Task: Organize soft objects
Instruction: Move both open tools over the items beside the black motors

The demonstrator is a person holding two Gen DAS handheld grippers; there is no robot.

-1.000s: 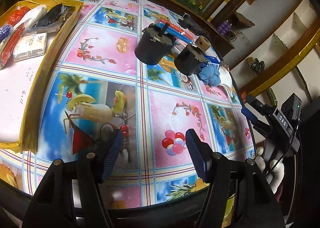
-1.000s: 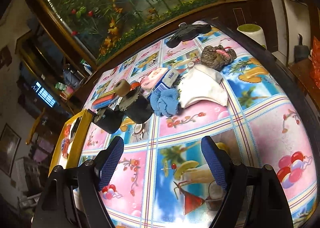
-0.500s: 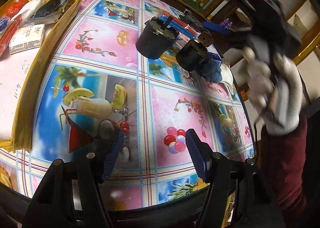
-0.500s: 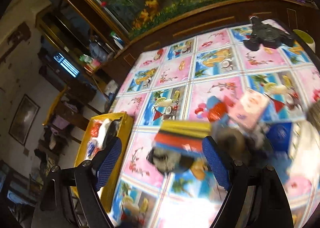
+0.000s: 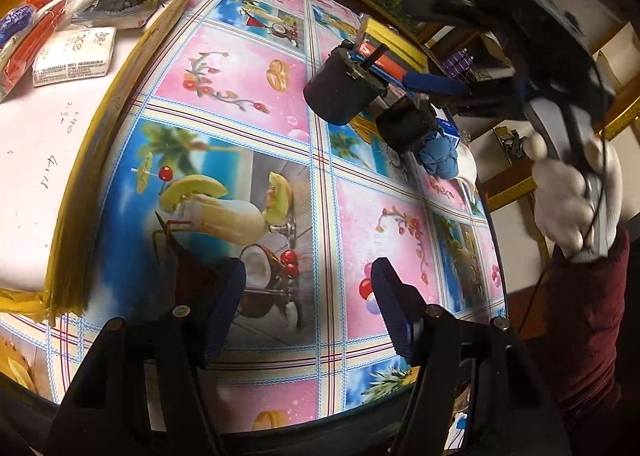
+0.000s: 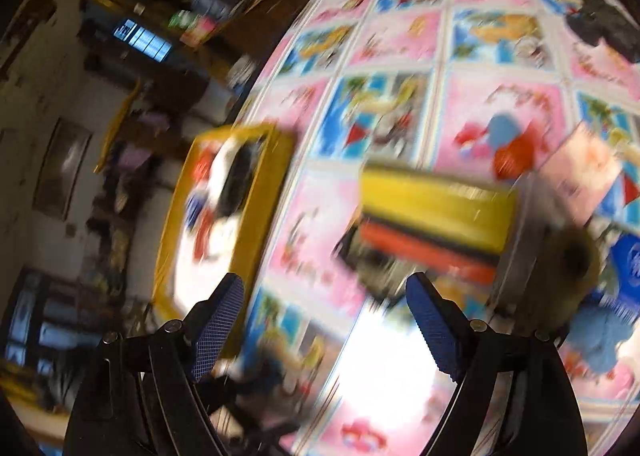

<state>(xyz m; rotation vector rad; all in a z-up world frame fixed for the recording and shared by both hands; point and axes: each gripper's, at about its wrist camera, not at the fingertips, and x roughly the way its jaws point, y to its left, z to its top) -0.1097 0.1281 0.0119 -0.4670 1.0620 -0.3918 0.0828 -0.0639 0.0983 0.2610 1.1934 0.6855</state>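
Step in hand, as we read it: reaching for the next soft item. Left hand-held gripper (image 5: 308, 308) hovers over the tabletop (image 5: 240, 103), jaws spread, holding nothing. Right hand-held gripper (image 6: 324, 320) also spread and empty, over the clutter; its view is motion-blurred. Blue cloth ball (image 5: 439, 157) lies beside 2 dark cylinders (image 5: 340, 93), on a white cloth (image 5: 468, 165). Yellow tray (image 5: 120, 95) at left holds tissue packs (image 5: 72, 55). Next: we'd drop the right hand-held gripper onto the ball, clear of the cylinders.
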